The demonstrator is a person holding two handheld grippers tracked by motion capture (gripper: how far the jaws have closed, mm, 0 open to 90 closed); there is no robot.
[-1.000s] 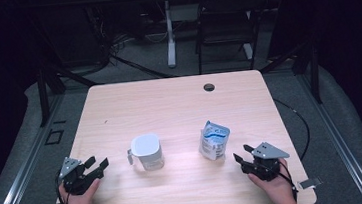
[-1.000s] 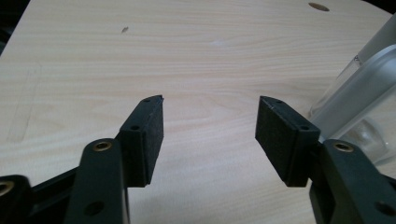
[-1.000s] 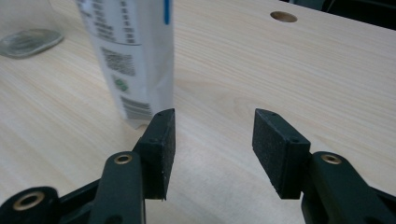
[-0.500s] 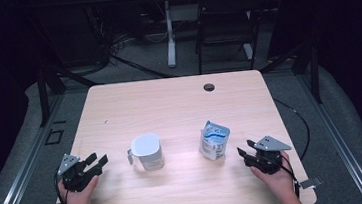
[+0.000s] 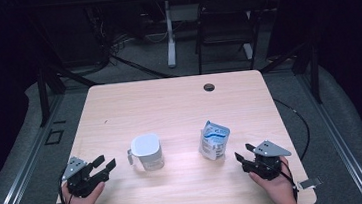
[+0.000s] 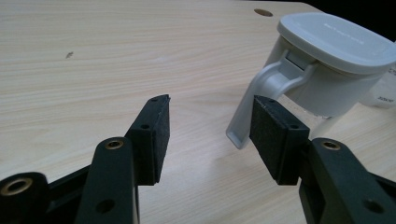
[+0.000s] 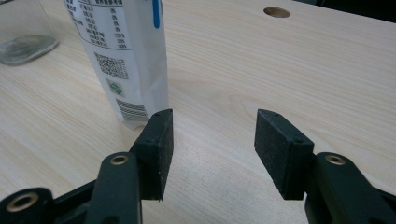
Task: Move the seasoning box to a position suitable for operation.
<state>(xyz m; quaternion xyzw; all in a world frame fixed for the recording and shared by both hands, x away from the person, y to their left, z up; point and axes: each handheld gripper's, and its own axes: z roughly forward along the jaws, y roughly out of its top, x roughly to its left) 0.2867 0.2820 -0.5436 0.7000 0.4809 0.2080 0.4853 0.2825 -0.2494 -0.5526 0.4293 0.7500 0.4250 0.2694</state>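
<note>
Light from overhead falls bright and even on my bench (image 5: 179, 107) while the room around it sinks into dark, and my black fingers (image 6: 152, 135) blur softly up close

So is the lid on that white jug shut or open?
Shut. The grey lid lies flat across the top of the jug, covering the rim, with no gap showing in the left gripper view.

Looks like a lab or recording studio, not a home. Shown by a lone wooden desk (image 5: 179, 102) with a cable hole (image 5: 209, 86) near its far edge, grey carpet (image 5: 352, 130), dark surroundings, a folding chair (image 5: 225, 32) and loose cables (image 5: 113, 43) behind.
</note>
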